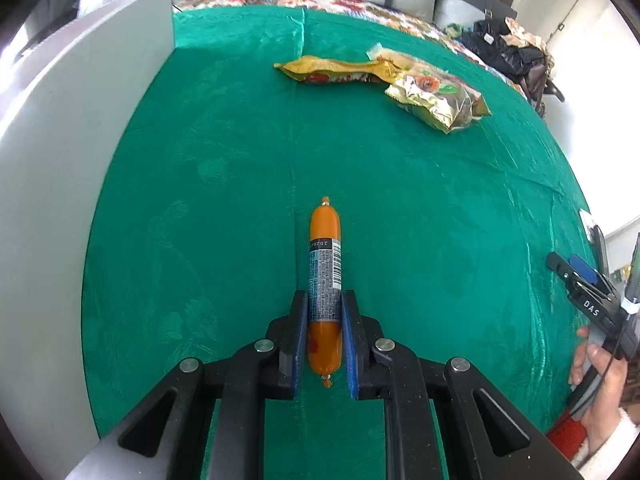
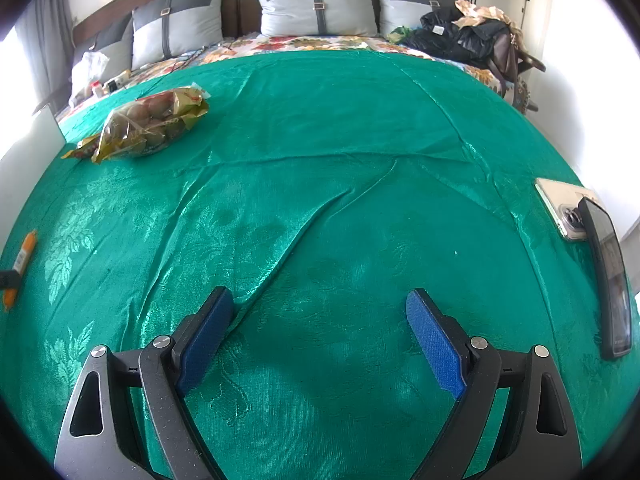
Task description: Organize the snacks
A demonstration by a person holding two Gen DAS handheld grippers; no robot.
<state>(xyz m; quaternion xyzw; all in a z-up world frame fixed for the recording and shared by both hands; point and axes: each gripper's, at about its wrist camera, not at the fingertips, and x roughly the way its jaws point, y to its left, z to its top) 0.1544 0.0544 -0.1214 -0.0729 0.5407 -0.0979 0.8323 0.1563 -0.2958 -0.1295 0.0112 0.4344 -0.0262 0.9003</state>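
An orange sausage stick (image 1: 325, 248) with a printed label lies lengthwise over the green cloth (image 1: 224, 200). My left gripper (image 1: 324, 300) is shut on its near half, and the blue pads press both sides. The same sausage (image 2: 24, 252) shows at the far left edge of the right wrist view. Two crinkled snack bags lie farther back, a yellow one (image 1: 332, 72) and a gold one (image 1: 436, 100); the gold bag (image 2: 152, 124) is at the upper left in the right wrist view. My right gripper (image 2: 320, 304) hovers open over bare cloth, holding nothing.
A tall white box wall (image 1: 80, 140) stands along the left. Two phones (image 2: 568, 208) (image 2: 608, 276) lie at the cloth's right edge. A hand (image 1: 596, 376) holds the right gripper's handle. Pillows and a pile of dark clothes (image 2: 464, 36) sit at the back.
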